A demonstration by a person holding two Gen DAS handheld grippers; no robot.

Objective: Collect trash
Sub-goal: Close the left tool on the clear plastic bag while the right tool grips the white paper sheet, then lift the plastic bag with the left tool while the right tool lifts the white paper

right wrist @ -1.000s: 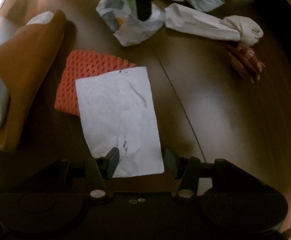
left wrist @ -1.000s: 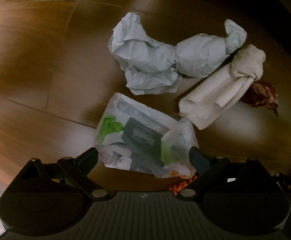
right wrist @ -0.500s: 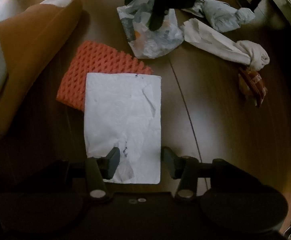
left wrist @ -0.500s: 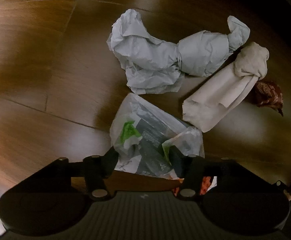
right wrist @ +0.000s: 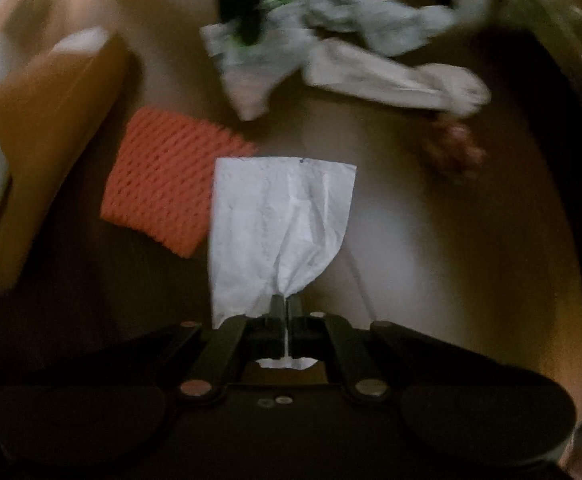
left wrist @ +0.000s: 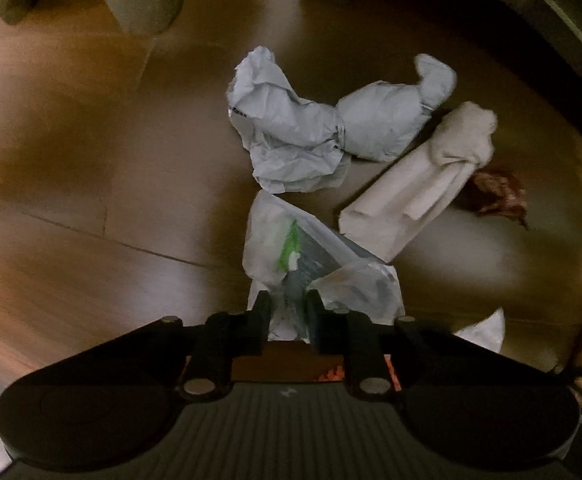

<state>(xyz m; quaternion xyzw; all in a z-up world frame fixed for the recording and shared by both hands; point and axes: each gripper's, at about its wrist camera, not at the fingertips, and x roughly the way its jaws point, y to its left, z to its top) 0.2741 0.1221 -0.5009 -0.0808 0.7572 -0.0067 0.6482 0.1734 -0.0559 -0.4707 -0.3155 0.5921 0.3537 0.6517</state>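
Wood floor (left wrist: 71, 184), dim light. Left gripper (left wrist: 287, 308) pinched on plastic bag (left wrist: 311, 256); right gripper (right wrist: 287, 308) clamped on paper sheet (right wrist: 279, 216) beside orange mesh (right wrist: 163, 184). Step: grasping both items. Next: lift clear, carry off. Crumpled paper (left wrist: 315, 136), tissue roll (left wrist: 419, 188) remain. No bin visible.

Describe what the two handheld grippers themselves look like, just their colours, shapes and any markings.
Both are matte black. The left gripper has two slim fingers on linkage bars with round silver pivot pins, two big rounded side lobes, and a grey ribbed centre plate bearing a small pale mark. The right gripper has the same build, with two small silver screws on a dark centre plate. No cables or sleeves are visible.
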